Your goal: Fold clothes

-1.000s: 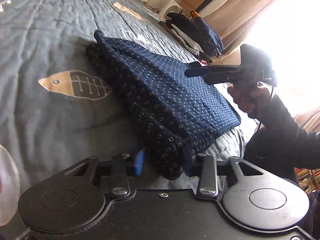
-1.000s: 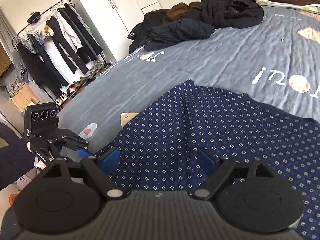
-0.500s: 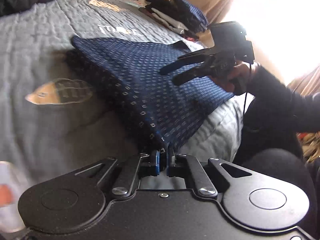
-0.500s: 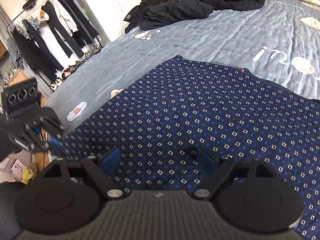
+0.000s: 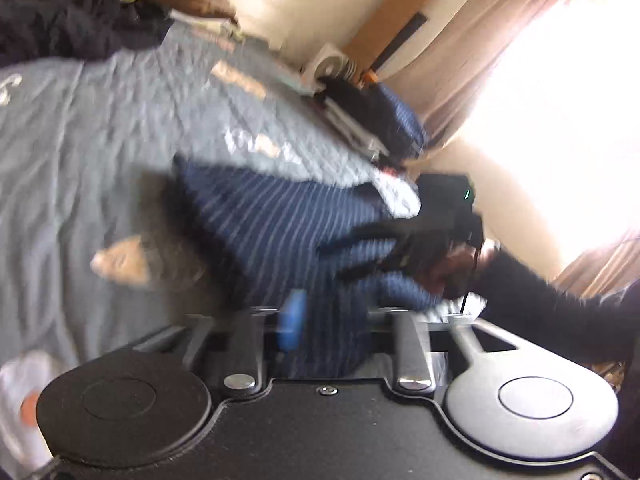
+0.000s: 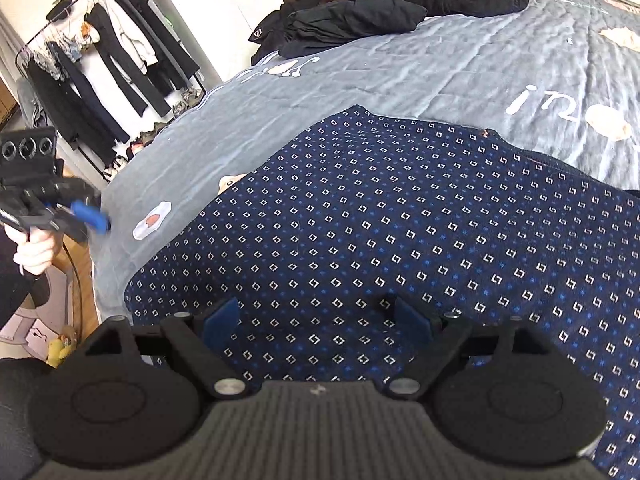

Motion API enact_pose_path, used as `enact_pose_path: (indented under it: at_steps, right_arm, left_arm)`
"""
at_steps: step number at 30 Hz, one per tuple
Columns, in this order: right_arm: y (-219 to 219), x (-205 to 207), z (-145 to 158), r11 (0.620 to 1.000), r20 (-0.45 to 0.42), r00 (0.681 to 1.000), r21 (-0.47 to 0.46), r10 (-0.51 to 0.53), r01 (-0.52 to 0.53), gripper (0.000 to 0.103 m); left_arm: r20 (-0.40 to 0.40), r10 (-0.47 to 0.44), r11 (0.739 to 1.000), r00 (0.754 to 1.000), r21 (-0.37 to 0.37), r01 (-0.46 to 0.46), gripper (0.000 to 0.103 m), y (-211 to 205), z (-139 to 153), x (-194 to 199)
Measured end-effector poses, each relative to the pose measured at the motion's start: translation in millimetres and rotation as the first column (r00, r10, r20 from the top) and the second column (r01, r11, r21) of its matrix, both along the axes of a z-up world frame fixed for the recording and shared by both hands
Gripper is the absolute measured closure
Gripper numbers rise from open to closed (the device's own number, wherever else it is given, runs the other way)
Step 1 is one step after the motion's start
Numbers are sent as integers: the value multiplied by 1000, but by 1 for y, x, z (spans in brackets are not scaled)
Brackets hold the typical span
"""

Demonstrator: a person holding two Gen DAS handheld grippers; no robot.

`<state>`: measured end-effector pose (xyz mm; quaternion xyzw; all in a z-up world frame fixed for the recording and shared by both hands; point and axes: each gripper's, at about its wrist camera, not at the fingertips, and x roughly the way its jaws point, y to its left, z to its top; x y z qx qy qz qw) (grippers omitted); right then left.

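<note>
**A grey quilted bed, with clothes lying on it**

The bed wears a grey quilted cover printed with white lettering, a small fish motif and a fried-egg motif. Spread flat across its near half lies a navy garment with a small white-and-blue square pattern; its near edge reaches close to the edge of the mattress. At the far end sits a heap of dark clothes, black pieces with a brown one among them, touching one another. Along another side of the bed rests a stack of folded clothes, blurred in the left wrist view.
</note>
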<state>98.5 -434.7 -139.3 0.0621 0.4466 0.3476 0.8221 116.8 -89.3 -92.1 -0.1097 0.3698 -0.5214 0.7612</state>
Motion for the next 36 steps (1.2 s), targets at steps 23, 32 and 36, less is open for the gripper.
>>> enact_pose_path:
  at_steps: [23, 32, 36]
  right_arm:
    - [-30, -4, 13, 999, -22, 1000, 35, 1, 0, 14]
    - [-126, 18, 8, 948, 30, 947, 26, -319, 318, 14]
    - [-189, 29, -11, 894, 0, 894, 27, -447, 447, 15]
  left_arm:
    - [-35, 188, 982, 981, 30, -187, 54, -22, -25, 38]
    - [-54, 276, 955, 960, 124, -268, 46, -89, -64, 85]
    - [-92, 315, 946, 944, 104, -306, 56, -54, -77, 92]
